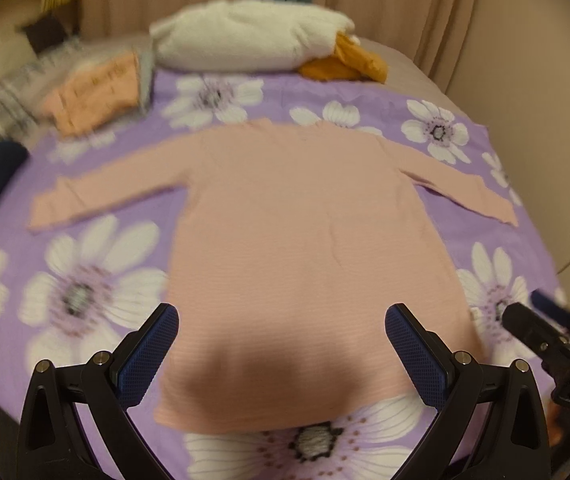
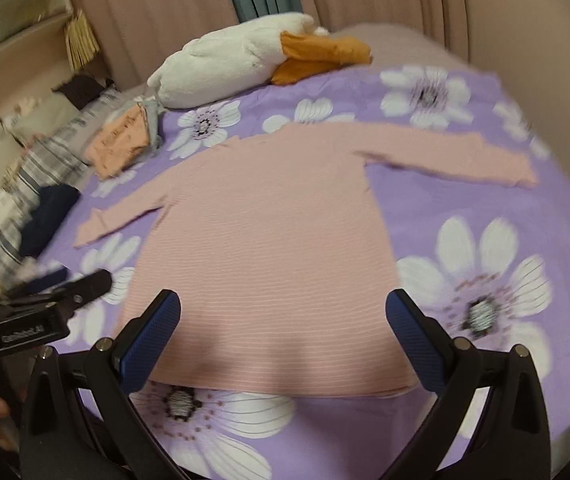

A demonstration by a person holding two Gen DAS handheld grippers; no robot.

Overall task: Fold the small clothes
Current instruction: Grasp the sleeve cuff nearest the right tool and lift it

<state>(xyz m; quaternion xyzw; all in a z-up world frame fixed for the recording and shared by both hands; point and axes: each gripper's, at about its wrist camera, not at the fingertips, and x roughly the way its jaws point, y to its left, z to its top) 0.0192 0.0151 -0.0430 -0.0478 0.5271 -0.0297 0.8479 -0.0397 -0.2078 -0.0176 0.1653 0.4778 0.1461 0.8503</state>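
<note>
Both tongs [image 1: 281, 320] [image 2: 283, 306] agape, empty, above pink top's [image 1: 297, 232] hem.

The left gripper [image 1: 281, 316] and right gripper [image 2: 283, 302] both hover with fingers spread wide and nothing between them (the two side by side, near each other).

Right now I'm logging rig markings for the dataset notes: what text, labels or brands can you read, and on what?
"DAS": white letters on the black body of the right gripper, cut off at the frame edge.
"GenRobot.AI", slightly blurred: on the black body of the left gripper.
Small print on the folded peach garment: too blurred to read.
Pink long-sleeved top: no text.
</note>
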